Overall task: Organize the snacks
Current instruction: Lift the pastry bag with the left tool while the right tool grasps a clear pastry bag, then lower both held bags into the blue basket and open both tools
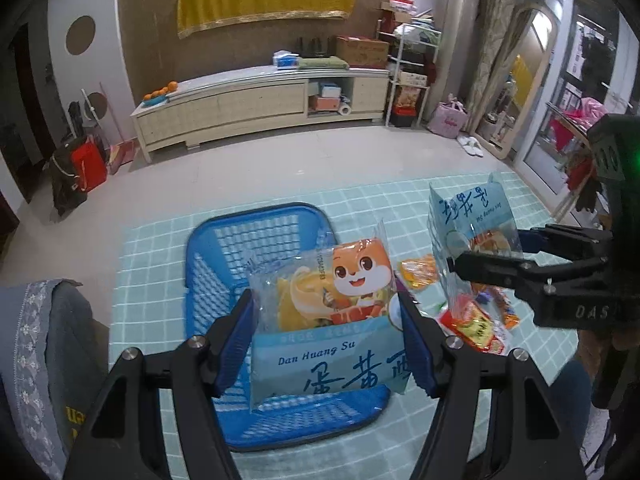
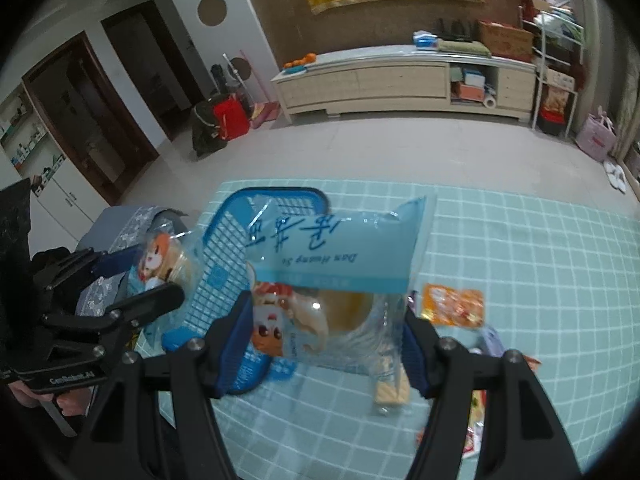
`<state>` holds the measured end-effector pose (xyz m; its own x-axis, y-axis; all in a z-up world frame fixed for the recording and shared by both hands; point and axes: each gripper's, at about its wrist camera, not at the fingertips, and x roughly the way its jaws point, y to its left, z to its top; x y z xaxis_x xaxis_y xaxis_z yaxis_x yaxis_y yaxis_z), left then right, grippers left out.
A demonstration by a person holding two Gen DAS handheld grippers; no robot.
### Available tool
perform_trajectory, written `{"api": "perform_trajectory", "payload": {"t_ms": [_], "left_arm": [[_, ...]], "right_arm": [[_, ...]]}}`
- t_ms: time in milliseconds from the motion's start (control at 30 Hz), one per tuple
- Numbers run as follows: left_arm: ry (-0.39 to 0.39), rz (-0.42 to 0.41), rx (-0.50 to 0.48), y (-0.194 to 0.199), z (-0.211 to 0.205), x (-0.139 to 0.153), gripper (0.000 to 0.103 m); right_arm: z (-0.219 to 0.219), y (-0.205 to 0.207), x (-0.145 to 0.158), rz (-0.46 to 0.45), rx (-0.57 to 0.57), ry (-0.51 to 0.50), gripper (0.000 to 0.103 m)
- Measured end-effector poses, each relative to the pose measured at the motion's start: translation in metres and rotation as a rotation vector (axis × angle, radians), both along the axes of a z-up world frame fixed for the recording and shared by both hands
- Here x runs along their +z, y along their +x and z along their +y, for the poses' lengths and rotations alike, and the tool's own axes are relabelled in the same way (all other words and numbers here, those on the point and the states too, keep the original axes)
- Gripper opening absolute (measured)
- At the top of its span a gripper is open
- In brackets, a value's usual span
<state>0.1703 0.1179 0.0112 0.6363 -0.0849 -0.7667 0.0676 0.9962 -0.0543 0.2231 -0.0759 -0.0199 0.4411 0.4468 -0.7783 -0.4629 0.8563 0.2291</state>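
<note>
My left gripper (image 1: 326, 304) is shut on a light-blue "Dan Huang Su" pastry packet (image 1: 320, 352) with an orange cartoon animal on it. It hangs over the blue plastic basket (image 1: 224, 248), which looks empty. The right wrist view shows that left gripper (image 2: 140, 276) at the left beside the basket (image 2: 224, 280), its packet (image 2: 164, 256) between the fingers. My right gripper (image 2: 326, 304) is shut on a second packet of the same kind (image 2: 336, 248), held upside down above the table. From the left wrist view, the right gripper (image 1: 486, 250) and its packet (image 1: 468, 208) are right of the basket.
A teal checked cloth (image 1: 360, 200) covers the table. Loose snacks lie right of the basket: an orange packet (image 2: 454, 304), a red one (image 1: 476, 328) and a small wafer pack (image 2: 392, 392). A chair draped in grey cloth (image 1: 40, 340) stands at the table's left edge.
</note>
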Motion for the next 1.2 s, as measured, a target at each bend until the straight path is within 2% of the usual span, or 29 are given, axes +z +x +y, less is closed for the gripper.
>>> {"api": "perform_trajectory", "payload": {"t_ms": [267, 433, 867, 1100, 1200], "left_arm": [[0.026, -0.004, 0.028, 0.024, 0.039, 0.003, 0.065], [0.006, 0.013, 0.052, 0.040, 0.054, -0.007, 0.065], [-0.051, 0.117, 0.057, 0.087, 0.076, -0.060, 0.066], [-0.035, 0.138, 0.048, 0.100, 0.074, -0.071, 0.070], [-0.003, 0.132, 0.031, 0.104, 0.067, -0.070, 0.072]], "right_arm": [[0.044, 0.024, -0.006, 0.018, 0.055, -0.016, 0.070], [0.068, 0.042, -0.018, 0.037, 0.076, -0.059, 0.070], [0.091, 0.079, -0.062, 0.121, 0.103, -0.134, 0.071], [0.094, 0.082, -0.064, 0.095, 0.116, -0.175, 0.071], [0.093, 0.083, -0.062, 0.080, 0.113, -0.180, 0.071]]}}
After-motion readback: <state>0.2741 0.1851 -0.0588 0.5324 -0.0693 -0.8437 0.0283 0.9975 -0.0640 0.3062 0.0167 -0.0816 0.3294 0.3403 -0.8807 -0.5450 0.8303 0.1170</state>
